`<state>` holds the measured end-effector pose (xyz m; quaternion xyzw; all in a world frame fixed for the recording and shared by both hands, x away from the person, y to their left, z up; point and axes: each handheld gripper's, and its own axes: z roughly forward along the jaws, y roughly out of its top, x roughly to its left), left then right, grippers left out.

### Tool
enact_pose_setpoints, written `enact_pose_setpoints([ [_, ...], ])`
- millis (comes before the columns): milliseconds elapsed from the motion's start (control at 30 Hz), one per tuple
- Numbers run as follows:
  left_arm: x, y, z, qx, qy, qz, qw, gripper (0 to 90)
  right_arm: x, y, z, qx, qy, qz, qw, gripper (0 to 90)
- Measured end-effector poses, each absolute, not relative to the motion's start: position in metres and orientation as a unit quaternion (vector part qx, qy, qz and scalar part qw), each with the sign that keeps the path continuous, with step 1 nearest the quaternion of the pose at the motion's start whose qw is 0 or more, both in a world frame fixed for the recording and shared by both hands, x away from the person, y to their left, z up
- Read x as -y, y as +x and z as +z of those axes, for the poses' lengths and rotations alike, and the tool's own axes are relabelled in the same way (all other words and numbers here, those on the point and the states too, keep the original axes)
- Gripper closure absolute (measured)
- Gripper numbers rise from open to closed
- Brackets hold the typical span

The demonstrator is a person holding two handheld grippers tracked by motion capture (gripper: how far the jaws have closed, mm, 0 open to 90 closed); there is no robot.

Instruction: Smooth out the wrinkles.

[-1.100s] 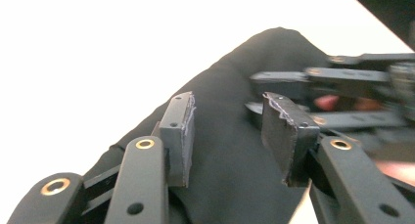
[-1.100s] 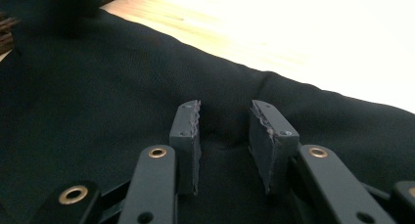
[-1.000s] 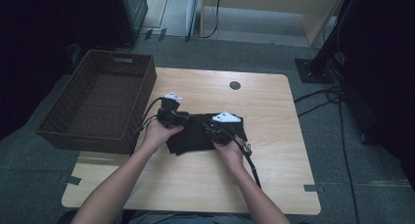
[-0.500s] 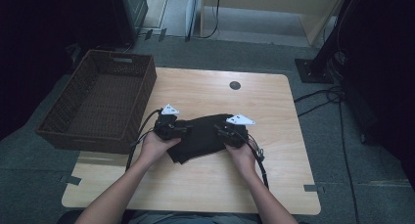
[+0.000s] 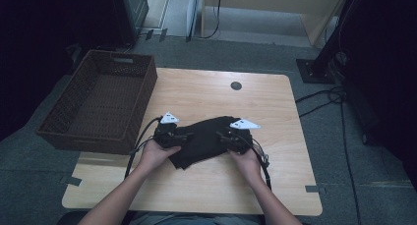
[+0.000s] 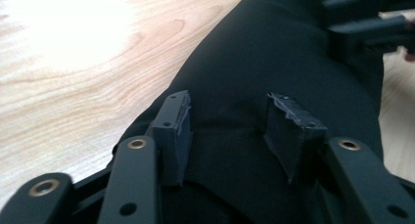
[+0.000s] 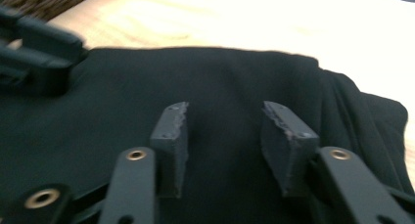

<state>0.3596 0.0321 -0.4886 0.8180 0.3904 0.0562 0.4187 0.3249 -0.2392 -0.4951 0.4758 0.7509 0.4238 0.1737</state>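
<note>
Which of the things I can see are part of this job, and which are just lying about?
In the job:
black cloth
left gripper, jaws open
right gripper, jaws open
wicker basket, probably

Lying about:
floor cables
black stand base

Black cloth (image 5: 201, 139) lies folded, rumpled; near table's front middle.

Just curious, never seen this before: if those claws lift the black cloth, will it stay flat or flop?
The black cloth would probably flop: it lies in soft folds on the table. Likely light, too, being thin. Pushed, it would probably bunch rather than slide.
</note>
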Motion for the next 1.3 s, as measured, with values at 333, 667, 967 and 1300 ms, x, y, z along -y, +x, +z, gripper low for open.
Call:
enact_pose_setpoints([
  [333, -0.036, 0.356, -0.485, -0.389, 0.815, 0.015, 0.429, 46.3, 0.237, 0.309, -0.513, -0.765, 0.462, 0.413, 0.177, 53.0],
  [667, -0.026, 0.347, -0.484, -0.378, 0.822, -0.001, 0.426, 48.8, 0.25, 0.306, -0.515, -0.749, 0.49, 0.416, 0.16, 52.8],
  [967, -0.022, 0.343, -0.472, -0.365, 0.83, -0.024, 0.421, 49.3, 0.262, 0.305, -0.511, -0.74, 0.498, 0.425, 0.152, 55.8],
  [1300, -0.035, 0.364, -0.464, -0.378, 0.821, -0.008, 0.427, 49.0, 0.244, 0.289, -0.491, -0.734, 0.473, 0.457, 0.165, 58.1],
])
